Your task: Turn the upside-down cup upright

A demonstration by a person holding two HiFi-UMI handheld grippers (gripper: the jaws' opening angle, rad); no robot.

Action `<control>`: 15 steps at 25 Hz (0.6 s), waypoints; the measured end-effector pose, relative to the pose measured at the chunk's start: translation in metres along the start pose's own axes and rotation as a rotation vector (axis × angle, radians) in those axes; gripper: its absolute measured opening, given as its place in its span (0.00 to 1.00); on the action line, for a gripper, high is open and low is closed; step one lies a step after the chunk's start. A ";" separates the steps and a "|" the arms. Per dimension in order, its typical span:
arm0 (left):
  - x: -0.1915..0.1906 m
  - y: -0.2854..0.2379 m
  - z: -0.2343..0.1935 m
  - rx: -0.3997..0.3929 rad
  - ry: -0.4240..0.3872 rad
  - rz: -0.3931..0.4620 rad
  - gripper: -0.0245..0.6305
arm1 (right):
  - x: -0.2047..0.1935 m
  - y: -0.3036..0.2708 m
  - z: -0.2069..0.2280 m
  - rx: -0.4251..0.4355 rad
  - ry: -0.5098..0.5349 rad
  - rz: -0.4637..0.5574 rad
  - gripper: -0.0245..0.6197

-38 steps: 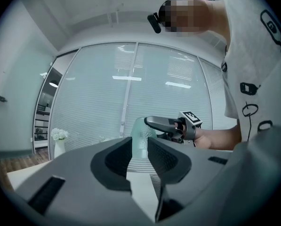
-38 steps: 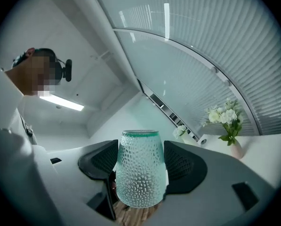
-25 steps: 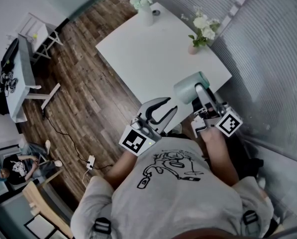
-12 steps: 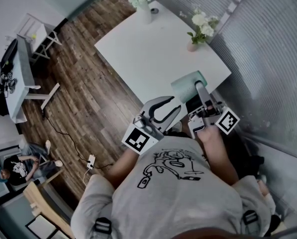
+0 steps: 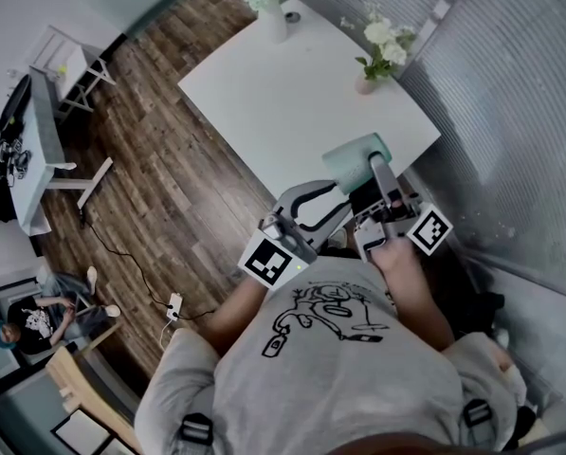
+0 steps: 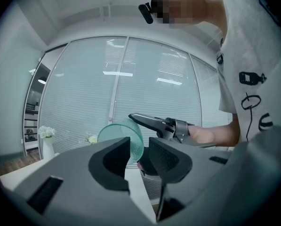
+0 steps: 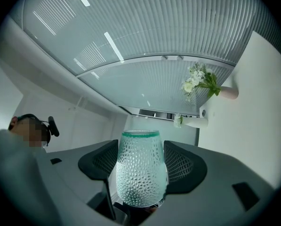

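Observation:
The cup (image 5: pixel 356 162) is teal-tinted dimpled glass. My right gripper (image 5: pixel 375 171) is shut on it and holds it in the air over the near edge of the white table (image 5: pixel 292 102). In the right gripper view the cup (image 7: pixel 141 173) sits between both mesh pads, its green rim pointing away from the gripper. My left gripper (image 5: pixel 322 200) hovers just left of it, jaws apart with nothing between them. From the left gripper view the cup (image 6: pixel 117 134) shows beyond the left gripper (image 6: pixel 139 155), tilted roughly on its side.
A white vase of flowers (image 5: pixel 268 8) and a small pink vase of flowers (image 5: pixel 375 57) stand at the table's far side. Ribbed blinds (image 5: pixel 510 112) run along the right. Wooden floor (image 5: pixel 159 169) lies to the left, with a desk and a seated person farther off.
The right gripper has rolled a little with the cup still in it. The left gripper has edged slightly toward the cup.

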State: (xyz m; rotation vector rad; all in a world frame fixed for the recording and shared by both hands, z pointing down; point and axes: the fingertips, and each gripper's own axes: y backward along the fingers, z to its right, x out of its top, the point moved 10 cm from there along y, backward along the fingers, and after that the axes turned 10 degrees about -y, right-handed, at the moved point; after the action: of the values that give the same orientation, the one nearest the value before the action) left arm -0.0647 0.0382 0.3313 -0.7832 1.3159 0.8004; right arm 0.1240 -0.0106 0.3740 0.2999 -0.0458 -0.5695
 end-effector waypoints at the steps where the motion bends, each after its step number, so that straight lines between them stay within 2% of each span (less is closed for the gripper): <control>1: 0.000 -0.001 0.001 -0.005 -0.004 -0.001 0.21 | -0.001 0.000 0.000 0.002 -0.004 -0.001 0.54; 15: 0.002 -0.010 0.001 0.003 -0.016 0.026 0.21 | -0.017 0.001 0.005 0.024 -0.045 -0.005 0.54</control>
State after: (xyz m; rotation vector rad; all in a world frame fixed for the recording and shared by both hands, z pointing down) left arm -0.0555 0.0342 0.3298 -0.7578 1.3154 0.8236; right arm 0.1094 -0.0018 0.3802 0.3110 -0.0951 -0.5810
